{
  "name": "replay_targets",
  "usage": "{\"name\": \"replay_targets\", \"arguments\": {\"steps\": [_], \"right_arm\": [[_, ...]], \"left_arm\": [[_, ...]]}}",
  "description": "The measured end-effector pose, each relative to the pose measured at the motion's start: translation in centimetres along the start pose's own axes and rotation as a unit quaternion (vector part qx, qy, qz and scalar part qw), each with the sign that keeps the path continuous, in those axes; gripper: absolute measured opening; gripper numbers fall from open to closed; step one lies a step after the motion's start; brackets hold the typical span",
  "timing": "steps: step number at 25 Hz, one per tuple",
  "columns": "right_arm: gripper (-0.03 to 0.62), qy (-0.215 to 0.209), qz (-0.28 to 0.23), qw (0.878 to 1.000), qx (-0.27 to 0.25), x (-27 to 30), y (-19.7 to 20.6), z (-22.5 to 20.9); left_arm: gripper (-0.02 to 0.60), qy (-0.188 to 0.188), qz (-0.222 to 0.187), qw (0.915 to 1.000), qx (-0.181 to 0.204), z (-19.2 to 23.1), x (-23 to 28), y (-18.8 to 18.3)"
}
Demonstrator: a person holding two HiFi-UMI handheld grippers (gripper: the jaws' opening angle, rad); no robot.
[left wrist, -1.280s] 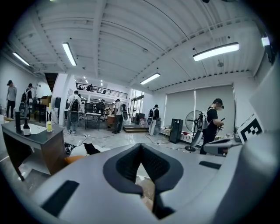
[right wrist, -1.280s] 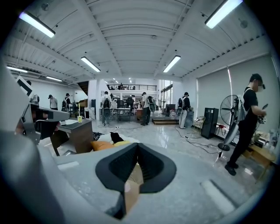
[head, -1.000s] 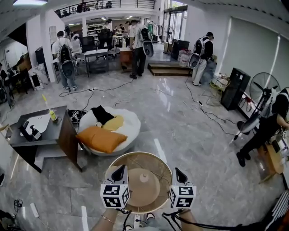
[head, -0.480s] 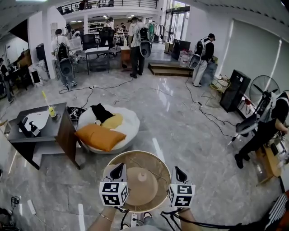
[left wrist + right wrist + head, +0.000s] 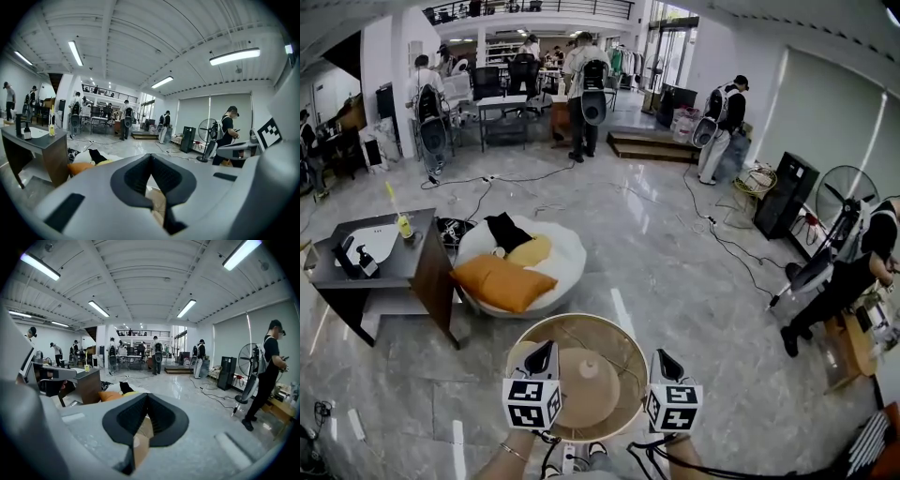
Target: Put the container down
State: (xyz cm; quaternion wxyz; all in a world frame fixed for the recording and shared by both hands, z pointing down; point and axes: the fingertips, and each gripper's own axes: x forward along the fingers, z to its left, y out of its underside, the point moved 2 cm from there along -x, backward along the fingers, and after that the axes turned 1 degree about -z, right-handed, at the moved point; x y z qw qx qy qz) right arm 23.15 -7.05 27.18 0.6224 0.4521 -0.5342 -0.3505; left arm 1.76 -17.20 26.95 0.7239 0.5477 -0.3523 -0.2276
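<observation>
A round tan container with a thin raised rim and a cone-shaped knob in its middle hangs above the marble floor, low in the head view. My left gripper is shut on its left rim. My right gripper is shut on its right rim. In the left gripper view the left gripper has its dark pads together, with a strip of the tan container showing below them. The right gripper view shows the right gripper with pads closed the same way over the container.
A white round floor cushion with an orange pillow, a yellow pillow and a black cloth lies just beyond the container. A dark table stands at the left. Cables cross the floor. A fan, a black speaker and a crouching person are at the right.
Both grippers keep the same hold on the container. They and the container sit slightly lower in the head view, and the room has slid a little to the left.
</observation>
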Motion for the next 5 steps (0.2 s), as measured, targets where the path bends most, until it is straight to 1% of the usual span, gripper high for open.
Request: {"name": "replay_targets", "arguments": {"steps": [5], "right_arm": [[0.005, -0.004, 0.009, 1.0, -0.004, 0.07, 0.37, 0.61]], "left_arm": [[-0.008, 0.004, 0.0, 1.0, -0.003, 0.17, -0.03, 0.23]]}}
